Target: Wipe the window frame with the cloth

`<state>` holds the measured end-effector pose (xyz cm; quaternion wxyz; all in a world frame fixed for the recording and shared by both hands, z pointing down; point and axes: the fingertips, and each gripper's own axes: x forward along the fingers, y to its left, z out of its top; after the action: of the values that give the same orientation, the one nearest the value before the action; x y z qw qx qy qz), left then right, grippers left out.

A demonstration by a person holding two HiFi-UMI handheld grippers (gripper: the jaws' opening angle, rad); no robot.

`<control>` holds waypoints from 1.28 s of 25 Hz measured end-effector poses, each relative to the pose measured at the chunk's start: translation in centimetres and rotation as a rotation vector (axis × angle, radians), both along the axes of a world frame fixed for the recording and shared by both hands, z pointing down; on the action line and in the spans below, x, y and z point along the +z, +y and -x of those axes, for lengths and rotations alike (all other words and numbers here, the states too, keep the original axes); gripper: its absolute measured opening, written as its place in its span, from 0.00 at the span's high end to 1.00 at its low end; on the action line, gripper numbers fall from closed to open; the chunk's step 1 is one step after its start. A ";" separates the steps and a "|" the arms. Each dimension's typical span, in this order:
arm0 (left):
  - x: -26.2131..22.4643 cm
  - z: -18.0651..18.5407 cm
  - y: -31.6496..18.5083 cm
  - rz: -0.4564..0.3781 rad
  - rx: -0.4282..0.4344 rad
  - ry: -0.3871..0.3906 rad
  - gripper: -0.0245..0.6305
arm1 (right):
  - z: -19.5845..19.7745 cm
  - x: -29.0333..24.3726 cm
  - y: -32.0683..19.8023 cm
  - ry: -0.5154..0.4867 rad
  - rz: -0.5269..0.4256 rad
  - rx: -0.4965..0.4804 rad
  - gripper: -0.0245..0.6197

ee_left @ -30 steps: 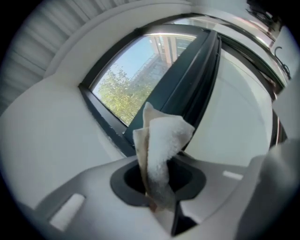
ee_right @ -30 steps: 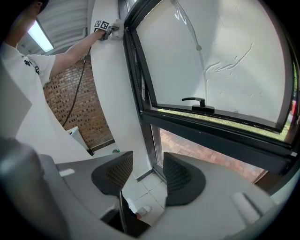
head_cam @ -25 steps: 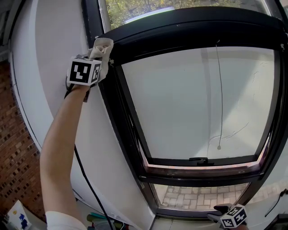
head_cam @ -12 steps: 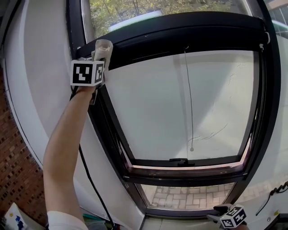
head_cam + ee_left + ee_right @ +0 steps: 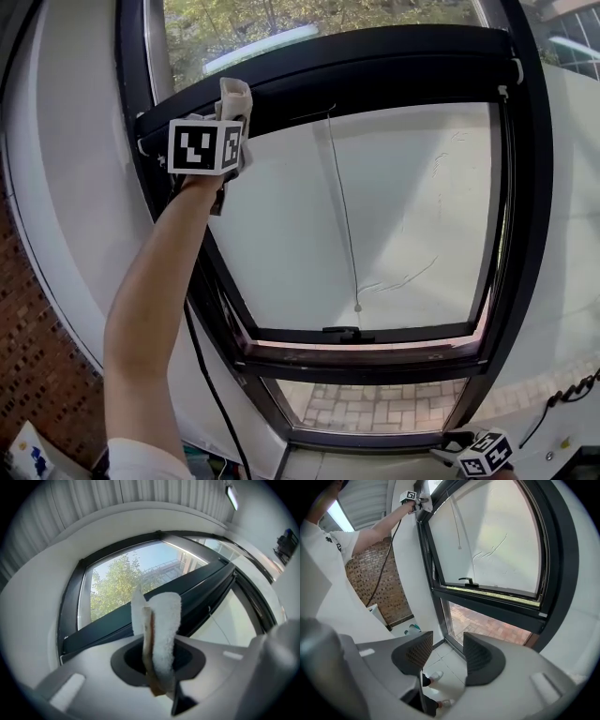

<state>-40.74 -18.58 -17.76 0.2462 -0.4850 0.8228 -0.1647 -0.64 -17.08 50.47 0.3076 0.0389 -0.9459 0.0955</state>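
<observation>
High at the black window frame (image 5: 375,61), the left claw (image 5: 230,120) pinches a folded, fluffy white cloth (image 5: 235,96) upright between its jaws; low down, the right claw (image 5: 447,656) gapes empty.

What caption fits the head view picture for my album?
Left gripper holds a white cloth up at the black window frame; right gripper hangs low.
</observation>
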 end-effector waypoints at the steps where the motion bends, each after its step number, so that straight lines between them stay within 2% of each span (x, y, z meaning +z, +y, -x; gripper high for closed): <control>1: -0.1 -0.7 -0.5 -0.001 0.003 0.000 0.82 | -0.7 0.0 -0.3 0.001 0.000 0.002 0.65; 6: -0.2 -4.8 -3.3 -0.005 0.033 -0.002 0.82 | -4.4 0.2 -2.1 -0.003 -0.003 0.040 0.65; 19: 0.4 -18.6 -12.0 0.024 0.177 -0.028 0.82 | -13.2 0.4 -5.0 -0.033 -0.010 0.137 0.65; 32: 1.3 -31.9 -20.4 0.052 0.358 -0.055 0.82 | -18.2 0.9 -6.0 -0.084 -0.005 0.260 0.65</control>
<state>-8.81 -38.98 -16.51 0.2812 -0.6252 0.7119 -0.1526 17.55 -23.10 51.40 0.2528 0.1581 -0.9451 0.1338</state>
